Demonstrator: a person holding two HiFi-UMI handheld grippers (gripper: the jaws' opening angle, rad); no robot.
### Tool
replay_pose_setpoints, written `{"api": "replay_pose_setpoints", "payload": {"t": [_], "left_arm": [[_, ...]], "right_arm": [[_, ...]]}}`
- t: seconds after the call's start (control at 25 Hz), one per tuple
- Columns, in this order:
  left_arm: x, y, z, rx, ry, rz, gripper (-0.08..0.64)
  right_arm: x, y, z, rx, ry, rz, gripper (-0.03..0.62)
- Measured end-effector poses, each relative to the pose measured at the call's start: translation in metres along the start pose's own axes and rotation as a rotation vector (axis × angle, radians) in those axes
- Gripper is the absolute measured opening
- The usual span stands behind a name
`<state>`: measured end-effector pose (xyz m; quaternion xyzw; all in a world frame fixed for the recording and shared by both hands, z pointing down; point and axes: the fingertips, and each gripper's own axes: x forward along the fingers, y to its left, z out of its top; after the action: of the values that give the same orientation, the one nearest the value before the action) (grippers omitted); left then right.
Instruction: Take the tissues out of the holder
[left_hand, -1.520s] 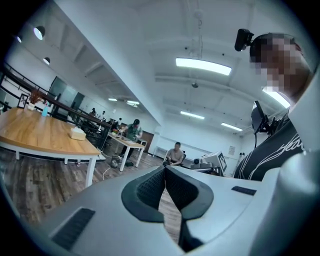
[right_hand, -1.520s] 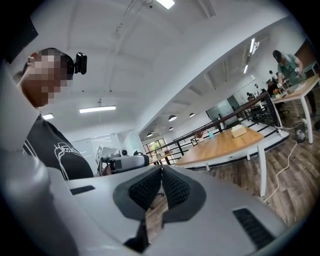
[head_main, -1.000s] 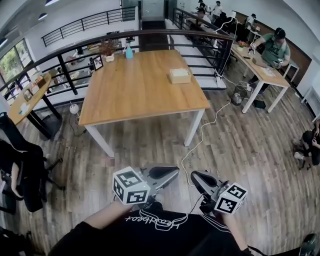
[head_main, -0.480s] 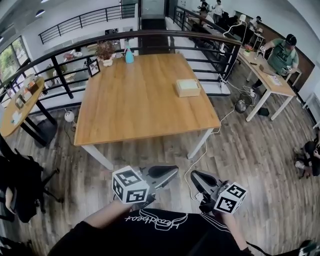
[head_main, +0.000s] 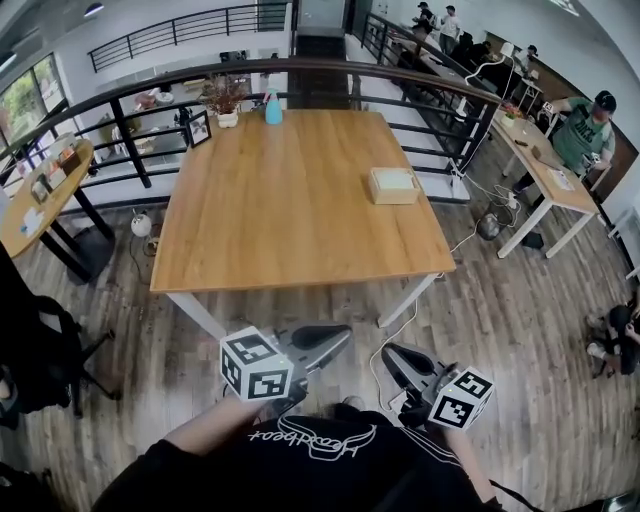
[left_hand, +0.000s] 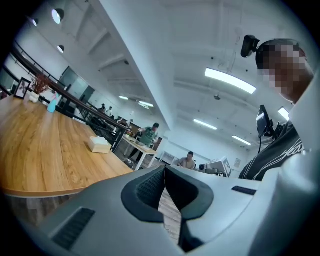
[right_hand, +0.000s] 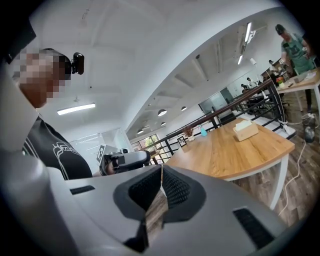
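Observation:
The tissue holder (head_main: 393, 185) is a light wooden box with white tissue showing at its top. It stands near the right edge of the large wooden table (head_main: 290, 210). It also shows small in the left gripper view as the tissue holder (left_hand: 98, 144), and in the right gripper view as the tissue holder (right_hand: 246, 131). My left gripper (head_main: 335, 335) and right gripper (head_main: 392, 353) hang close to my body, above the wooden floor and well short of the table. Both are shut with nothing between their jaws. The left gripper (right_hand: 127, 159) is seen from the right one.
A blue spray bottle (head_main: 273, 108), a potted plant (head_main: 224, 100) and a photo frame (head_main: 197, 128) stand at the table's far edge by the black railing (head_main: 150, 90). A white cable (head_main: 400, 320) runs over the floor. A black chair (head_main: 35, 350) stands left; people sit at desks on the right.
The table and the tissue holder have shifted lower and to the right in the head view, and look a little closer. Both grippers stay shut near my body.

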<state>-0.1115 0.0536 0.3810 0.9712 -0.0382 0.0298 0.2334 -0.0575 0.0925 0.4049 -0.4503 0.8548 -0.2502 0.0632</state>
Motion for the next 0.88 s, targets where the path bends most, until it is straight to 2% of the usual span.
{"api": "replay_pose_setpoints", "payload": {"t": [0.2,0.52,0.88], "left_arm": [[-0.002,0.018,0.005,0.004,-0.023,0.033,0.014],[0.012,0.064,0.019,-0.002,-0.046,0.107,0.014],[0.086,0.129,0.057,-0.006,-0.041,0.147,0.014]], "right_arm": [[0.022,-0.009,0.004,-0.014,0.029,0.043,0.018],[0.061,-0.047,0.023,-0.027,0.061,0.106,0.018],[0.081,-0.142,0.077,-0.004,0.049,0.121,0.018]]}}
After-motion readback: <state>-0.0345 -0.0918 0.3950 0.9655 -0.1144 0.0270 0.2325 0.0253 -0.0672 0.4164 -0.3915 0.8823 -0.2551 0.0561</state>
